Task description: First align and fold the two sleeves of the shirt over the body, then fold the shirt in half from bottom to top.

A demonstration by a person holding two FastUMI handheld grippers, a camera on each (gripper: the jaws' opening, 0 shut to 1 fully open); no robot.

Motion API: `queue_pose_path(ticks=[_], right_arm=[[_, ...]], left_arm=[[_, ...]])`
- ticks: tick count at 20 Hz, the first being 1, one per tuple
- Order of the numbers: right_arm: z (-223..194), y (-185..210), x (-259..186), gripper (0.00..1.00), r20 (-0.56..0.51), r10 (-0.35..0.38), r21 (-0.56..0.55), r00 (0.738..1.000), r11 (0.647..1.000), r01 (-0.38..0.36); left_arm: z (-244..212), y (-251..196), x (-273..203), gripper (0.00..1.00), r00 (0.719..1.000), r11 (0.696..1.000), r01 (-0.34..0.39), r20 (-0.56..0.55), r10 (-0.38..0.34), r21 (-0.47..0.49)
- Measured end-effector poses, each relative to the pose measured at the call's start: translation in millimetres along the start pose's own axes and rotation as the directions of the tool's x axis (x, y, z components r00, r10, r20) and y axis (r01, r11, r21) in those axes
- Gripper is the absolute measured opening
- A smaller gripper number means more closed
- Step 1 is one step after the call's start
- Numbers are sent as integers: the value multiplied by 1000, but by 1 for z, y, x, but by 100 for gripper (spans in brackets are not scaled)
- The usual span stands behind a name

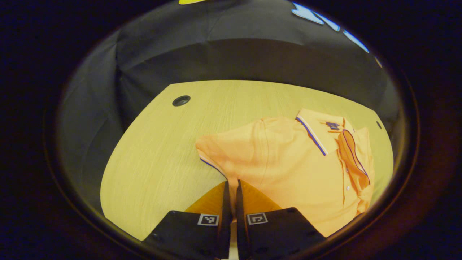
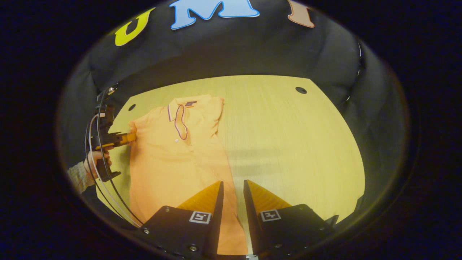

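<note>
An orange polo shirt [image 1: 288, 162] lies face up on the wooden table, collar toward the far side. One striped-cuff sleeve [image 1: 314, 133] is folded over the chest. My left gripper [image 1: 231, 182] is shut on the fabric just below the other sleeve [image 1: 213, 151]. In the right gripper view the shirt [image 2: 169, 162] covers the table's left part, and that left gripper [image 2: 126, 138] pinches its left shoulder edge, held by a hand [image 2: 92, 159]. My right gripper [image 2: 233, 181] hovers over the shirt's lower right edge, its jaws a narrow gap apart, with nothing pinched.
The light wooden table [image 2: 288, 137] has round cable holes [image 2: 300, 90] near its far corners, one close to the collar [image 2: 132, 107]. Cables [image 2: 104, 195] hang from the left gripper at the table's left edge. Black cloth walls stand around the table.
</note>
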State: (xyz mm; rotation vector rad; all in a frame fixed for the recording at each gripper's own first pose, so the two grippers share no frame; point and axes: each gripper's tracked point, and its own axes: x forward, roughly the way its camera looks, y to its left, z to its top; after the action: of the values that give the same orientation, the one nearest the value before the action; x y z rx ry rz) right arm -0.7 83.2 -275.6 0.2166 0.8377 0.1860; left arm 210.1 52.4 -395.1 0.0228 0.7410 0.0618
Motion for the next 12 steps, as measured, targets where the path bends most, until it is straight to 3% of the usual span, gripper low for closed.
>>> queue_pose_path(ticks=[1, 5, 10, 12], right_arm=[[0, 0, 0, 35, -2, 1, 0, 1000, 1000, -1], [-2, -2, 2, 35, -7, -2, 8, 1000, 1000, 3], [-5, -8, 0, 35, -4, -8, 37, 1000, 999, 8], [-6, -10, -1, 35, -1, -12, 46, 1000, 999, 12]], left_arm=[[2, 1, -1, 18, 1000, 1000, -10, -1, 10, 16], [24, -13, -8, 14, 999, 997, -6, 46, 2, 81], [50, -62, -26, 14, 992, 985, 64, 102, -81, 159], [54, -89, -30, 18, 987, 978, 100, 106, -121, 184]])
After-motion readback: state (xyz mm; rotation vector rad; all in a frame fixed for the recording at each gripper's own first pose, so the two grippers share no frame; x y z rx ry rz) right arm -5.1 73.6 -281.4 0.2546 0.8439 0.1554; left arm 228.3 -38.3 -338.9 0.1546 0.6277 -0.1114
